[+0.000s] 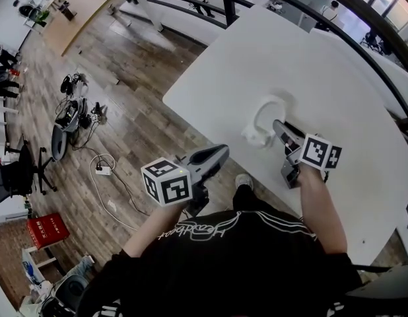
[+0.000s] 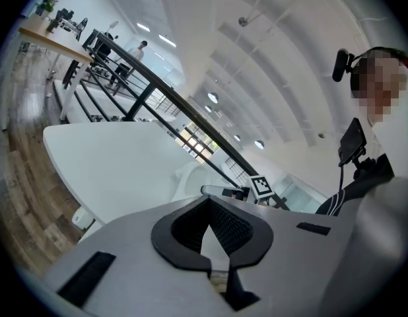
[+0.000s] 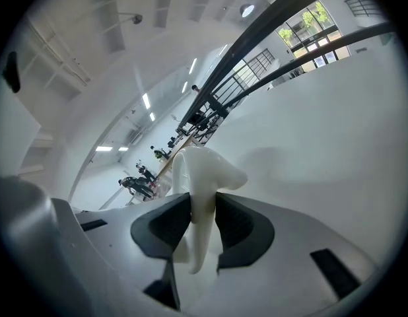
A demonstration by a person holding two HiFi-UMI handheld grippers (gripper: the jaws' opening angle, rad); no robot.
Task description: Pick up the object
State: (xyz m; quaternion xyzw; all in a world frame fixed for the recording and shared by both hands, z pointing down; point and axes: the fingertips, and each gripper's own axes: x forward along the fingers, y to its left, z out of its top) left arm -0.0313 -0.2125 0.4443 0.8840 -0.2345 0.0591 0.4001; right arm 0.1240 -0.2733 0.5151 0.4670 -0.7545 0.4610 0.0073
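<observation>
- White object (image 1: 255, 135): a glossy, curved moulded piece with a loop and a narrow stem. It lies at the near left part of the white table (image 1: 336, 71).
- Handling, judged: light, rigid and smooth, so liable to slip or swivel. Best taken by the stem.
- Right gripper (image 3: 204, 203): pads closed on that stem.
- Left gripper (image 2: 207, 207): jaws together, empty, left of the table.

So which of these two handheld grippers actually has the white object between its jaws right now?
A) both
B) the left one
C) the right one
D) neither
C: in the right gripper view the right gripper has its dark pads pressed on either side of the white object, while the left gripper has nothing between its jaws.
</observation>
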